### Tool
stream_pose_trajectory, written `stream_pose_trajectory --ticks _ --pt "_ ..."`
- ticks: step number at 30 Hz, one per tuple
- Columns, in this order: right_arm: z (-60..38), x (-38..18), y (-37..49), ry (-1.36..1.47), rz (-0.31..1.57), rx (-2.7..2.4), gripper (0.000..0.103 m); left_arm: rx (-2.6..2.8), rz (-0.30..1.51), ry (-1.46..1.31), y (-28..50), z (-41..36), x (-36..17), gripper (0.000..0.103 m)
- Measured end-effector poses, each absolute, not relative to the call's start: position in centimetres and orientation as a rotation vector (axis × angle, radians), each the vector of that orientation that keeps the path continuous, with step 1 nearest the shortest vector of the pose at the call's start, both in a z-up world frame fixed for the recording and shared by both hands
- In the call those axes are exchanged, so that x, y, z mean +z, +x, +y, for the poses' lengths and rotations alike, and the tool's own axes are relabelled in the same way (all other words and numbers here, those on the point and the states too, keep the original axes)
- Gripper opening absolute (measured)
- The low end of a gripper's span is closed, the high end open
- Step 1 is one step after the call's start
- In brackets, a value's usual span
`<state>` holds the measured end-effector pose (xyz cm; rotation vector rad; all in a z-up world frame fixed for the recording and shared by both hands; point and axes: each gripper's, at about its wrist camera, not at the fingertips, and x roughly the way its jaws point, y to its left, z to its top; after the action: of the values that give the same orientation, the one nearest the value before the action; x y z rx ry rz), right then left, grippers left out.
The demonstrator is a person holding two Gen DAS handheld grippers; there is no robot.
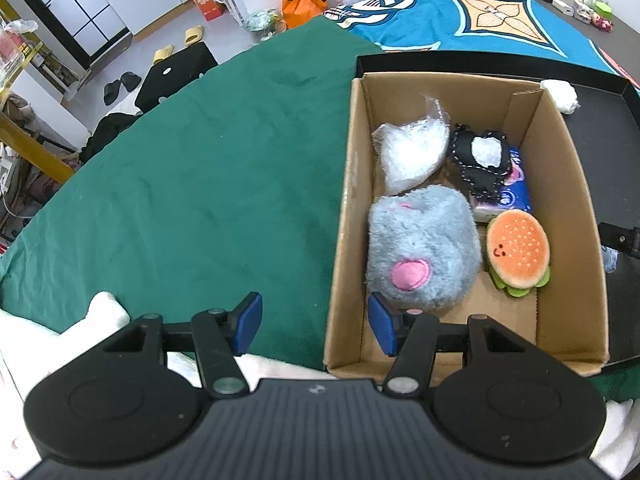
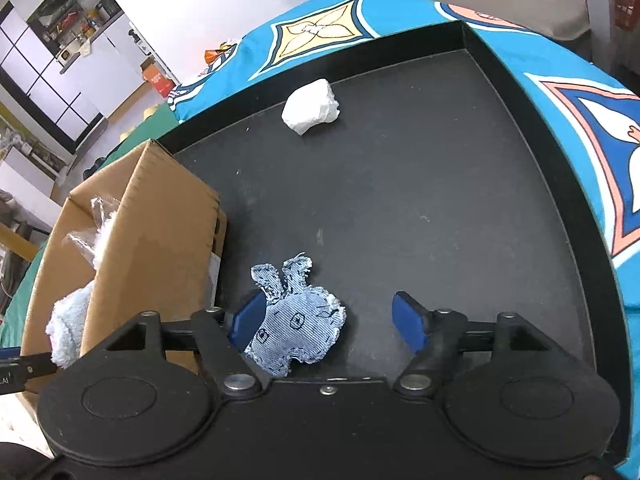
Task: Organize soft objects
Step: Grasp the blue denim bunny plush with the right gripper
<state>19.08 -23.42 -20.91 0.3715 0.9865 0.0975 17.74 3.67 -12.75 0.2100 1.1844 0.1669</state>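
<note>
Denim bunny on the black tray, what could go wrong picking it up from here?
The right gripper is open, and the bunny sits off-centre against one pad, so closing may pinch only an edge. The box stands close beside it and could get knocked.

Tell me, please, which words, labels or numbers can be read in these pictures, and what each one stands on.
"LAI": white letters on the black bar at the left edge of the right wrist view, cut off by the frame.
Red carton on the floor: white print, too blurred to read.
Blue packet in the cardboard box: printing too small and blurred to read.
Nothing else is legible.
</note>
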Motion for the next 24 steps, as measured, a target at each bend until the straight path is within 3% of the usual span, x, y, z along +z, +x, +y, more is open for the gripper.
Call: stream_pose_trajectory --ticks 8,11,12,24 --pt "-21.4 -21.1 19.2 0.225 0.96 0.125 0.072 0.163 1.205 0.213 18.7 3.7 -13.6 0.057" --pt "-20.9 -21.0 19.0 0.164 0.957 0.128 0.054 0.158 1.204 0.218 18.7 3.4 -13.5 0.057" --pt "-21.0 -20.9 18.8 0.163 0.956 0.132 0.039 0.157 1.204 0.216 18.7 3.4 -13.4 0.057" --pt "-22.2 -20.0 17.6 0.214 0.976 0.132 0.02 0.149 1.188 0.223 17.9 3.0 -12.4 0.057"
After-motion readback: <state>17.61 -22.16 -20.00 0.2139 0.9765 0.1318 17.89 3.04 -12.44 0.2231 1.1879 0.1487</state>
